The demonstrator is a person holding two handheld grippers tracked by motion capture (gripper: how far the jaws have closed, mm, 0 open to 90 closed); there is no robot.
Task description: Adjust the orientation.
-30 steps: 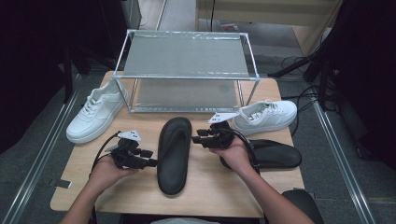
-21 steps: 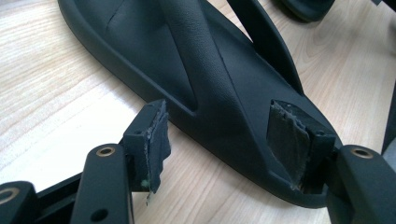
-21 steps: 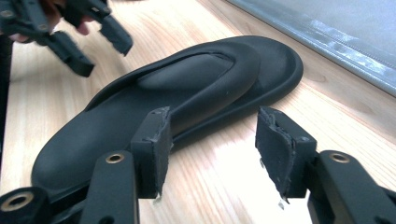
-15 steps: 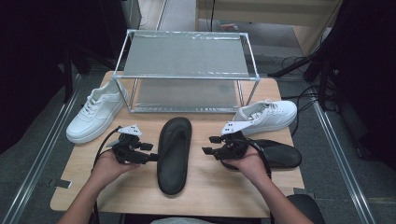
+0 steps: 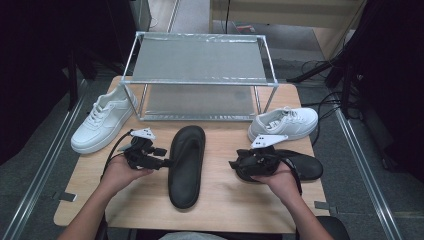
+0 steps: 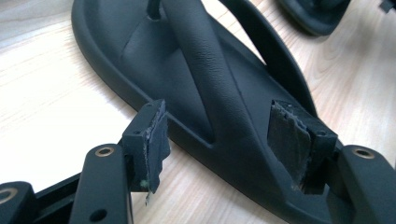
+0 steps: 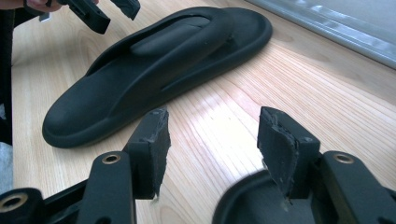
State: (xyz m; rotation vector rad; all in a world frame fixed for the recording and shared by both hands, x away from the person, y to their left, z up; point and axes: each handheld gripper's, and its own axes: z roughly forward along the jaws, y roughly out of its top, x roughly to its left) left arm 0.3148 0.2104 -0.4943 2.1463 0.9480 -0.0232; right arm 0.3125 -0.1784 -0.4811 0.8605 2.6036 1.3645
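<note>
High view first, from left to right. My left gripper (image 5: 162,162) sits in the lower left, right beside the black sandal (image 5: 186,165) in the middle of the table (image 5: 225,200). Its jaws were nearer together a second ago; now they stand wide apart with nothing pinched. In the left gripper view the sandal strap (image 6: 210,65) lies between the pads, not squeezed. My right gripper (image 5: 234,165) has slid away toward the right, over the other black sandal (image 5: 305,167). Its jaws have just been opening and are empty. I think the middle sandal is let go and the second one comes next.
</note>
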